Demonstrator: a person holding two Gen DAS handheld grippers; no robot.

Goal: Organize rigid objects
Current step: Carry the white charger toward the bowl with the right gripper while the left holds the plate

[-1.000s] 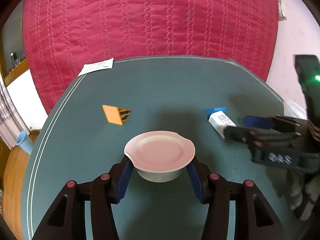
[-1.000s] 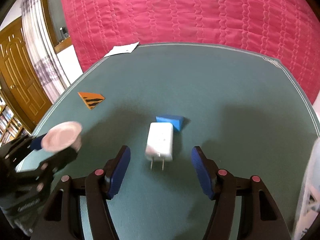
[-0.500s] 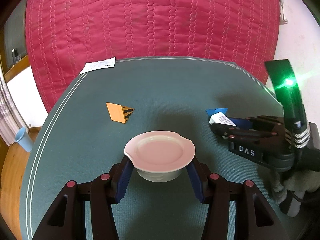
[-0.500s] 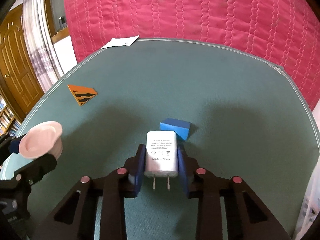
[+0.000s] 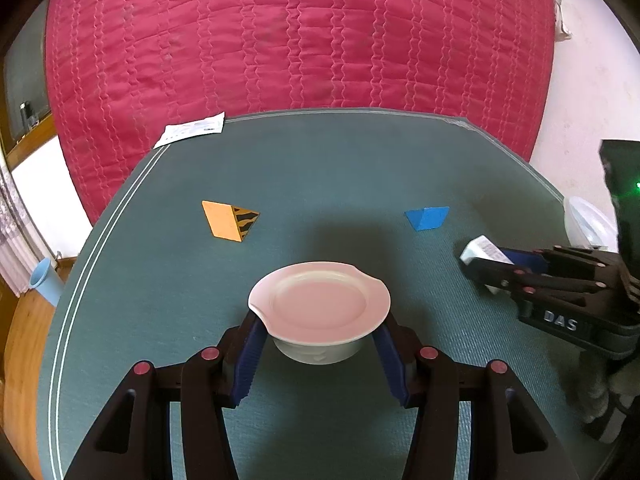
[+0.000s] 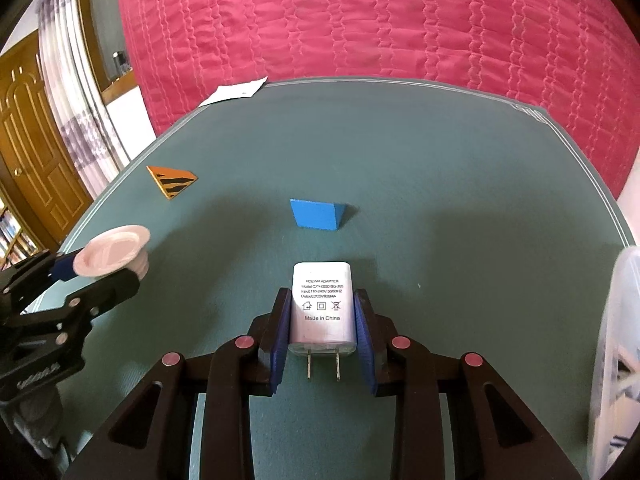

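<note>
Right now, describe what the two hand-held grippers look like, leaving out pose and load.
Both match. The left hand-held gripper has black angular finger arms with cut-outs, ridged blue pads and round pink-red pivot caps. The right hand-held gripper is built the same; from the left wrist view its body carries white letters "DAS" and a green light glows on it. No cables or sleeves can be made out.

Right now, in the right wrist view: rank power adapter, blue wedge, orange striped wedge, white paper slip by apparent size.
1. power adapter, largest, though nearest the camera, so that inflates it
2. blue wedge
3. white paper slip and orange striped wedge: look alike in size; the slip lies farthest, so unranked
</note>
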